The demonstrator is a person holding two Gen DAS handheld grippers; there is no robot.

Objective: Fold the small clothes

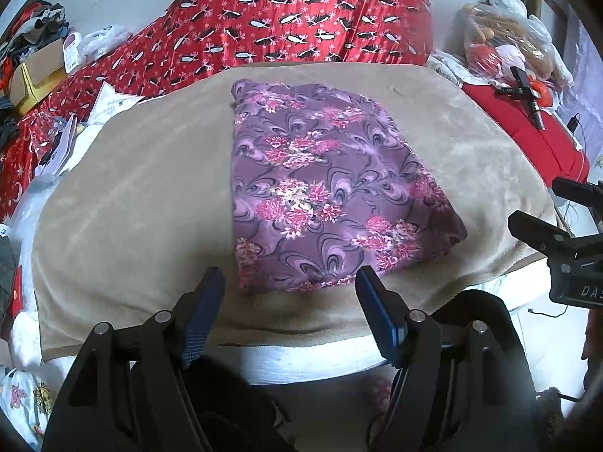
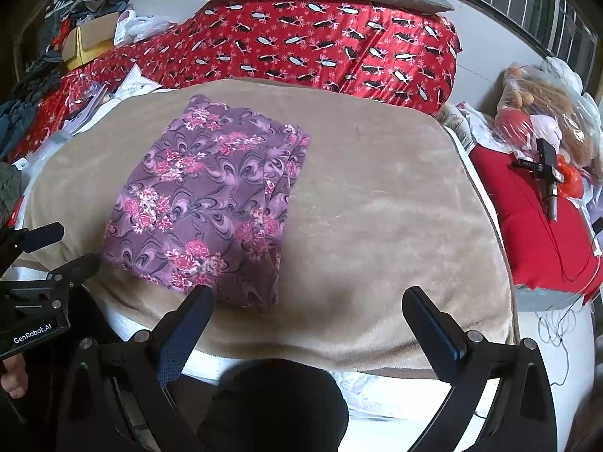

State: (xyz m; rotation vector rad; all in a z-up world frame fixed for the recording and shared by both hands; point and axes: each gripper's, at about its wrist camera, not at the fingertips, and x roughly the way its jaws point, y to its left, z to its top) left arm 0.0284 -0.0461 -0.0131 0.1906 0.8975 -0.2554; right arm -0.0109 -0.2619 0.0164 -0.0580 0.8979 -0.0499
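Left wrist view shows the left gripper (image 1: 290, 282) wide open and empty at 6 o'clock, the folded purple floral garment (image 1: 324, 188), roughly rectangular, flat on the plush beige blanket (image 1: 132, 207), and the right gripper (image 2: 307, 301) equally open, holding nothing, with bare blanket toward 3 o'clock.

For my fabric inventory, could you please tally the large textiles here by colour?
Purple floral: 1, folded garment
Beige: 1, blanket beneath it
Red patterned: 1, quilt behind
Plain red: 1, cushion at the right
Total: 4
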